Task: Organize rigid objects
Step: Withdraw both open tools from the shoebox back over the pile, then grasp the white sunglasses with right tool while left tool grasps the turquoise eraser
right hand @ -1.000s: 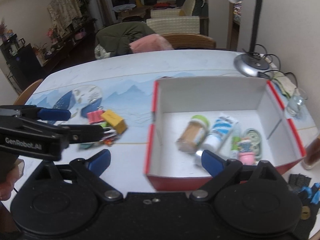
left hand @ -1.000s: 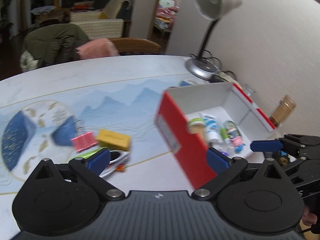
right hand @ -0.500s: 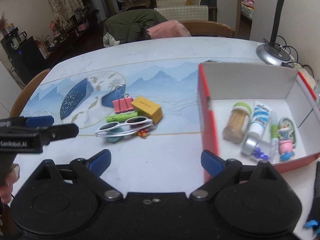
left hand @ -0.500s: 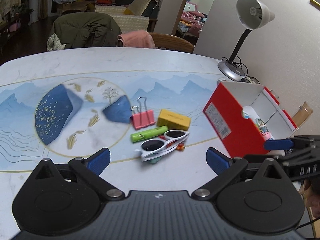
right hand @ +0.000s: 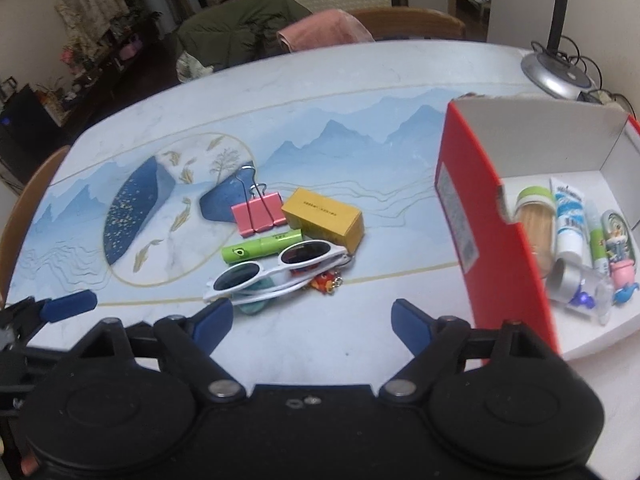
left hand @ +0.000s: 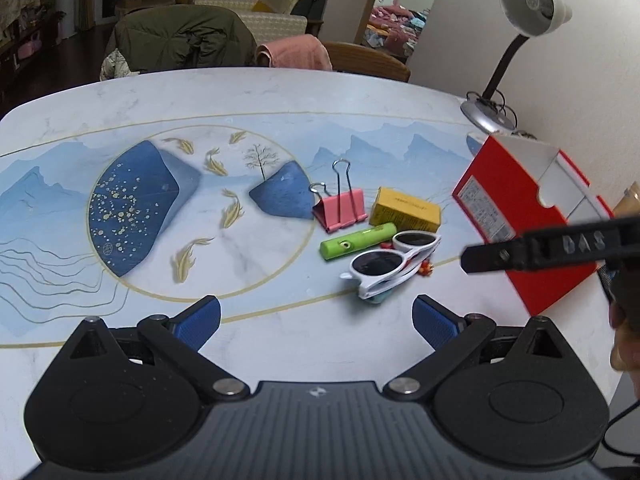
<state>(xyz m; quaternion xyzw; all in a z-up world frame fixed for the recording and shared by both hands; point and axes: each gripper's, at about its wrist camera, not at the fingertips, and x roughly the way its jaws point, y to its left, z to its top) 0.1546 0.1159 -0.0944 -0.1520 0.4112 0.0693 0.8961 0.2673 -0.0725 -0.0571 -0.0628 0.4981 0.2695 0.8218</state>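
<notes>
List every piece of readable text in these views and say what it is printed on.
"DAS": raised letters on the arm of the right tool, seen from the left wrist.
Yellow box: a line of dark print, too small to read.
Red box: white label, print too small.
Blue-and-white tube: lettering blurred.
Green tube: unreadable.

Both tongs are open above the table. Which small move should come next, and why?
Probably lower the right tongs onto the white sunglasses. They lie nearest, on top of the loose pile beside the red box, and both the right and left tongs are open and hold nothing.
</notes>
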